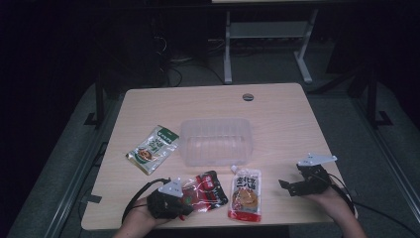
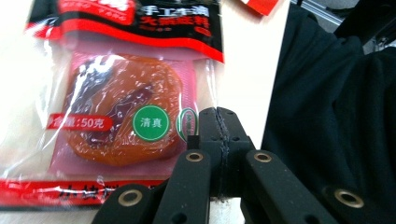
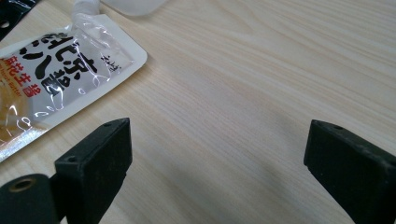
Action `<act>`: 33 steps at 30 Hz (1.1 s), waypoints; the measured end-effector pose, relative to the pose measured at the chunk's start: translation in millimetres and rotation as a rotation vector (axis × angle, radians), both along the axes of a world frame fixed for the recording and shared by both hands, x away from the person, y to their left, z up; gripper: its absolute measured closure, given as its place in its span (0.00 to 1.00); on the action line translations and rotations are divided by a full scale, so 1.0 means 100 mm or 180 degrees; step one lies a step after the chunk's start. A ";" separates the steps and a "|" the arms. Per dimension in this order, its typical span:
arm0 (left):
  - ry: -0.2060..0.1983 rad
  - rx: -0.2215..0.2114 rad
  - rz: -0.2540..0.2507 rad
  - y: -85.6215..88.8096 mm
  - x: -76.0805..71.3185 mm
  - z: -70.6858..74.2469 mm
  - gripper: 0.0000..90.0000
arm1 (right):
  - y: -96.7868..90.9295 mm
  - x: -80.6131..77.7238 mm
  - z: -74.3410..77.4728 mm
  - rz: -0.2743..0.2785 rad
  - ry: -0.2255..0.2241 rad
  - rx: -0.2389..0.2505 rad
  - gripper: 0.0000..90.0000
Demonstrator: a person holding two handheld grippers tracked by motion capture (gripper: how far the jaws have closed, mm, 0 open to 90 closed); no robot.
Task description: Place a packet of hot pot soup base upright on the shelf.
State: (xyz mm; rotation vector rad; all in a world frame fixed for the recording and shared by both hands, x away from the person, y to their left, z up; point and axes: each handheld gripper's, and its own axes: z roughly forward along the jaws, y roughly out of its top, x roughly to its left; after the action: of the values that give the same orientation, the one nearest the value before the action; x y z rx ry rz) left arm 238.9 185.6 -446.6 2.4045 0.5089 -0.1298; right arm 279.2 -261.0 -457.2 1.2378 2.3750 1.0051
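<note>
- Our left gripper [image 1: 190,197] sits at the near left edge of the table [image 1: 277,106], its jaws pressed together on the corner of the red-and-black packet [image 1: 208,191]; in the left gripper view the clear edge of that packet [image 2: 126,112] disappears between the closed tips.
- We pinch the packet by its thin sealed edge, probably because the flat film gives nothing else to catch while it lies on the wood.
- The packet lies flat just in front of the clear plastic tub [image 1: 217,141], which stands empty mid-table, so we judge the tub to be where it goes.
- Our right gripper [image 1: 289,185] rests near the right edge with its jaws wide apart and nothing between them, likely parked out of the way.
- The white pouch [image 1: 246,193] lies beside the red packet, and the green packet [image 1: 152,148] lies left of the tub, both apart from either gripper.
</note>
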 end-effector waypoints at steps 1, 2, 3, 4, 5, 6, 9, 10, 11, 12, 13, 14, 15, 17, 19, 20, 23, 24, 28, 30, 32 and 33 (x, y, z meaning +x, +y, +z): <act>-0.0001 0.0005 0.0003 0.01 0.00 0.00 1.00 | 0.00 0.00 0.00 0.0000 0.0000 0.0000 0.08; -0.0005 0.0006 0.0019 0.01 0.01 0.00 1.00 | 0.00 0.00 0.00 0.0002 0.0001 0.0001 0.08; -0.0012 0.0017 0.0039 0.02 0.01 0.00 1.00 | 0.00 0.00 0.00 0.0001 0.0000 -0.0001 0.08; -0.0021 0.0024 0.0044 0.03 0.02 0.01 1.00 | 0.00 0.00 0.00 0.0003 0.0000 0.0000 0.08; -0.0024 0.0026 0.0056 0.03 0.02 0.01 1.00 | 0.00 0.00 0.00 0.0004 -0.0002 0.0001 0.08; -0.0041 0.0037 0.0063 0.04 0.03 0.01 1.00 | 0.00 0.00 0.00 0.0005 0.0001 0.0000 0.08; -0.0036 0.0022 0.0096 0.07 0.04 0.01 1.00 | 0.00 0.00 0.00 0.0005 0.0002 -0.0007 0.08; -0.0033 0.0007 0.0105 0.07 0.05 0.01 1.00 | 0.00 0.00 0.00 0.0003 0.0005 -0.0005 0.08; -0.0034 0.0011 0.0118 0.08 0.05 0.01 1.00 | 0.00 0.00 0.00 0.0003 0.0006 -0.0004 0.08; -0.0054 0.0022 0.0118 0.09 0.06 0.01 1.00 | 0.00 0.00 0.00 0.0008 0.0013 -0.0013 0.08; -0.0054 0.0022 0.0118 0.09 0.06 0.01 1.00 | 0.00 0.00 -0.01 0.0005 0.0015 -0.0015 0.08; -0.0047 0.0011 0.0128 0.09 0.06 0.01 1.00 | 0.00 0.00 -0.01 0.0005 0.0015 -0.0012 0.08; -0.0051 0.0013 0.0127 0.10 0.07 0.01 1.00 | 0.00 0.00 -0.01 0.0006 0.0015 -0.0014 0.08; -0.0048 -0.0006 0.0137 0.11 0.07 0.02 1.00 | 0.00 0.00 -0.01 0.0007 0.0017 -0.0013 0.08; -0.0086 -0.0058 0.0142 0.13 0.07 0.05 1.00 | 0.00 0.00 0.00 0.0009 0.0011 -0.0013 0.08; -0.0099 -0.0078 0.0172 0.15 0.07 0.07 1.00 | 0.00 0.00 0.00 0.0009 0.0009 -0.0012 0.08; -0.0205 -0.0131 0.0280 0.23 0.10 0.13 1.00 | 0.00 0.00 -0.01 0.0020 0.0004 -0.0009 0.08; -0.0235 -0.0140 0.0322 0.27 0.11 0.13 1.00 | 0.00 0.00 -0.01 0.0024 0.0006 -0.0013 0.08; -0.0255 -0.0178 0.0496 0.43 0.19 0.12 1.00 | 0.00 0.00 -0.02 0.0036 0.0008 -0.0024 0.08; -0.0250 -0.0175 0.0514 0.44 0.20 0.12 1.00 | 0.00 0.00 -0.02 0.0037 0.0011 -0.0027 0.08; -0.0272 -0.0162 0.0534 0.46 0.22 0.11 1.00 | 0.00 0.00 -0.02 0.0036 0.0016 -0.0037 0.08; -0.0277 -0.0162 0.0550 0.46 0.22 0.09 1.00 | 0.00 0.00 -0.02 0.0034 0.0024 -0.0038 0.08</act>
State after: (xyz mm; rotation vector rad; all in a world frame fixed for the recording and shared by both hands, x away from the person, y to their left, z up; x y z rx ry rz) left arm 261.2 231.8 -437.2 2.2938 0.6615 0.0368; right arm 279.1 -261.3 -459.2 1.2281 2.3922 0.9899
